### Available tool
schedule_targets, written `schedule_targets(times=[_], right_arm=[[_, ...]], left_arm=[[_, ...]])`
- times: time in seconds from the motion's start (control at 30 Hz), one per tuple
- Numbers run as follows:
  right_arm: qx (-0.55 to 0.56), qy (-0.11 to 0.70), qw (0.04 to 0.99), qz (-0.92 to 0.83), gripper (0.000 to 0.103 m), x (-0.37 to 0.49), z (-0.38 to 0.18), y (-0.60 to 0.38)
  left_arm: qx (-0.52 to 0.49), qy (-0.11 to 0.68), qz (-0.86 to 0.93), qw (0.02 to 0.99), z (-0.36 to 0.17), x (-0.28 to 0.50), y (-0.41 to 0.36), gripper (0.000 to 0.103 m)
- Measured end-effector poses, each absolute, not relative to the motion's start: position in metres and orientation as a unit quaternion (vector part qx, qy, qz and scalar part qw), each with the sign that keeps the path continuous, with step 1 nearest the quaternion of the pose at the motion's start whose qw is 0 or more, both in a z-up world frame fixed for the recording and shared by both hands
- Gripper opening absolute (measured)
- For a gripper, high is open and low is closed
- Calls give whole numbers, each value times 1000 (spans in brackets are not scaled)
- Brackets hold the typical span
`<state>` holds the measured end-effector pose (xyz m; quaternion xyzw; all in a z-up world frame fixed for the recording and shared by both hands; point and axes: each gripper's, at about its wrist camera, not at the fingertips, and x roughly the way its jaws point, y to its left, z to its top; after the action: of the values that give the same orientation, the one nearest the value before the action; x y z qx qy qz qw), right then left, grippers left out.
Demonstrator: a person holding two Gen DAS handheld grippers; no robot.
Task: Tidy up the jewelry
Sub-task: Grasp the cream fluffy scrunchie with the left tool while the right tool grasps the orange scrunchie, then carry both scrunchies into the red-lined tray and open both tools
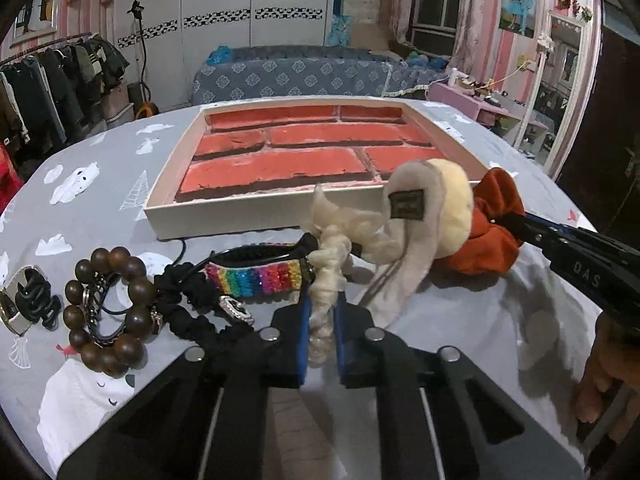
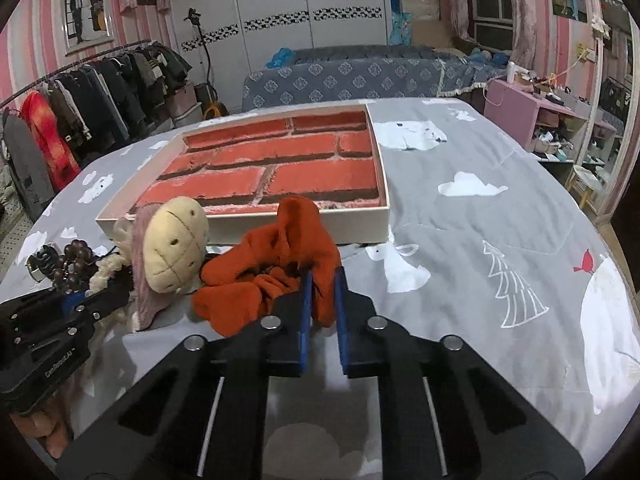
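Observation:
A shallow white tray (image 1: 224,218) lined with a red brick pattern lies on the grey printed cloth; its near rim (image 2: 280,224) faces both grippers. In front of it my left gripper (image 1: 323,308) is shut on a cream curly scrunchie (image 1: 326,276). My right gripper (image 2: 323,292) is shut on a rust-orange scrunchie (image 2: 272,268), which also shows in the left wrist view (image 1: 492,240) with the right gripper (image 1: 516,224) on it. Between the two scrunchies lies a beige plush hair tie (image 2: 176,244) with a pinkish-grey fabric tail (image 1: 404,272).
Left of the cream scrunchie lie a rainbow beaded clip (image 1: 256,280), a black braided band (image 1: 188,304), a brown wooden bead bracelet (image 1: 108,308) and a black claw clip (image 1: 34,300). Clothes rack at the left, sofa behind the table.

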<state>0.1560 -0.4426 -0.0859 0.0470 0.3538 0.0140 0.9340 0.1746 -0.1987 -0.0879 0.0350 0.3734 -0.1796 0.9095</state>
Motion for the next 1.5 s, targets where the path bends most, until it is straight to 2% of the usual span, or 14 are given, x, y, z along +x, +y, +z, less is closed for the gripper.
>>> schedule_targets(times=[0.63,0.9,1.23,1.5], right_arm=[[41,272,962,-10,7,83,-25,-435],[34,257,966,-12,7,67,-12,-416],[23,234,972,-11,7,76,3,-407],[17,215,977,2,8,121,14,-411]], left_arm=[[33,298,-221,928,-32,116,-187,8],[31,285,-208,935,-26,108,-168,8],[10,260,-189,947,2,135,-145,8],[19,237,-170,956,12,181,-145,8]])
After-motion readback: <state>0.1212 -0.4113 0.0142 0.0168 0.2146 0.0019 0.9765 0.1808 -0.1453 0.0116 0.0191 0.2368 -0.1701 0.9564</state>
